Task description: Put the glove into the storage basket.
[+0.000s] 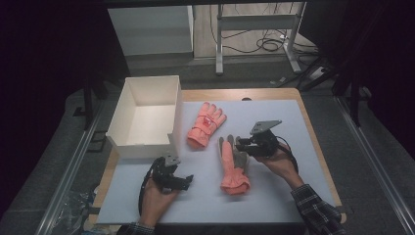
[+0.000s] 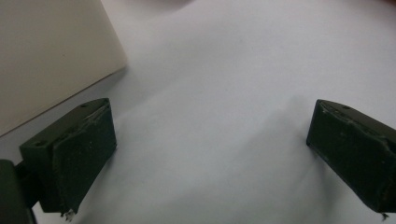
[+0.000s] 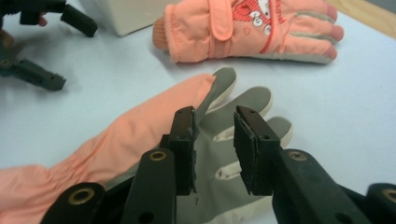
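Right tool (image 3: pixel 214 149) parted over grey-palmed glove (image 3: pixel 140 140); left tool (image 2: pixel 210 154) open.

White open box (image 1: pixel 147 115) sits on pale mat (image 1: pixel 274 196), left rear. Wooden table edge (image 1: pixel 313 132) borders mat. Cables (image 1: pixel 269 44) on floor beyond.

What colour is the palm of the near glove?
Grey, on the near glove; clearest in the right gripper view.

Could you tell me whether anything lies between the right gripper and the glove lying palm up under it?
Nothing visible does. The right gripper hangs just over the fingers of the near glove, jaws apart with only that glove's grey palm showing between them. The other glove lies apart, nearer the white box, and the left gripper rests off to the side.
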The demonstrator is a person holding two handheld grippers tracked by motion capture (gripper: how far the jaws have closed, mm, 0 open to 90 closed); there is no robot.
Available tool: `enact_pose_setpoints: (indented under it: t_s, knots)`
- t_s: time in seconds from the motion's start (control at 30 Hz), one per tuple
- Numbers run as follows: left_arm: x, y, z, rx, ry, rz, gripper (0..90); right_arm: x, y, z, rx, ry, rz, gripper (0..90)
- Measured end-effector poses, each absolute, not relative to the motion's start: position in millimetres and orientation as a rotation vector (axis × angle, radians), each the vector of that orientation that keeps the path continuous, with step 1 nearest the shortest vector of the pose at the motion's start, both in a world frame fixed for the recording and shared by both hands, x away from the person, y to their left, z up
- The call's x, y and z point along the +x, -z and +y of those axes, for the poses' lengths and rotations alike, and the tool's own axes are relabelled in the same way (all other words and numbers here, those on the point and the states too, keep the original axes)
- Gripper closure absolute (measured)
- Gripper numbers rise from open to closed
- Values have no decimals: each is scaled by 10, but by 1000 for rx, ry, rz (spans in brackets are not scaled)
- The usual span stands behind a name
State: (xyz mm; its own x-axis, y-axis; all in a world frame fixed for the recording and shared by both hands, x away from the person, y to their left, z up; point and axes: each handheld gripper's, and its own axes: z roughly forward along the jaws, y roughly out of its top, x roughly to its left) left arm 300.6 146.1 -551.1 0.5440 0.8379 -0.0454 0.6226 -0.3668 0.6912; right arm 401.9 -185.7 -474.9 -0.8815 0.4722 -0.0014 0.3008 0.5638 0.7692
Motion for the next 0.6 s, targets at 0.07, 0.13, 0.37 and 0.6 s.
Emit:
enact_pose_setpoints:
  t_s: [0.07, 0.13, 0.37, 0.6]
  knots:
    - [3006, 5511, 1461, 2114, -415, 1173, 13, 4058, 4712, -1778, 679, -1207, 2575, 639]
    - [3006, 5511, 1461, 2114, -415, 1173, 13, 4095, 4686, -1714, 704, -1212, 2565, 622]
    - [3006, 5510, 1464, 2120, -415, 1170, 13, 4241, 4611, -1510, 735, -1216, 2555, 591]
    - [3006, 5511, 1464, 2119, -415, 1169, 13, 4424, 4579, -1237, 731, -1185, 2551, 538]
